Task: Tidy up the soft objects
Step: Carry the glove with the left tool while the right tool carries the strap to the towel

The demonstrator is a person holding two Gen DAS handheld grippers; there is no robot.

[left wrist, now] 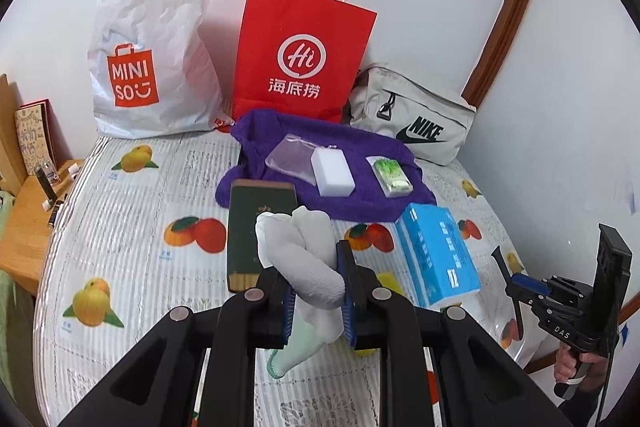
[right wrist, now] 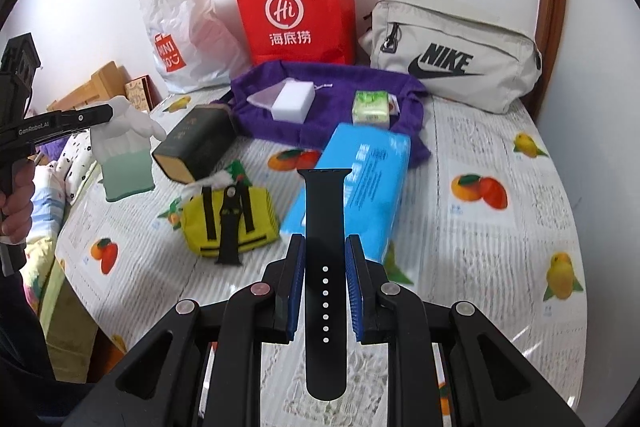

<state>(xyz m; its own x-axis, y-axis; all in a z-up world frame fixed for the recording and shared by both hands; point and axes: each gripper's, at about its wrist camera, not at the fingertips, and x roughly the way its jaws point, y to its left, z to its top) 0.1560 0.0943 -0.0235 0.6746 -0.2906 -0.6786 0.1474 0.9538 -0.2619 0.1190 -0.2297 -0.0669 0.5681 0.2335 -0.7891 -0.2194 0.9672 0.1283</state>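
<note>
My left gripper is shut on a white glove with a green cuff, held above the table; the glove also shows in the right wrist view. My right gripper is shut on a black watch strap, held above the table. A purple towel lies at the back with a white sponge, a clear pouch and a green tissue pack on it. A blue tissue pack lies in front of the towel. A second black strap piece lies on a yellow pouch.
A dark green box lies left of the towel. A white Miniso bag, a red paper bag and a beige Nike bag stand along the back wall. The fruit-print tablecloth covers the table. A wooden shelf is at left.
</note>
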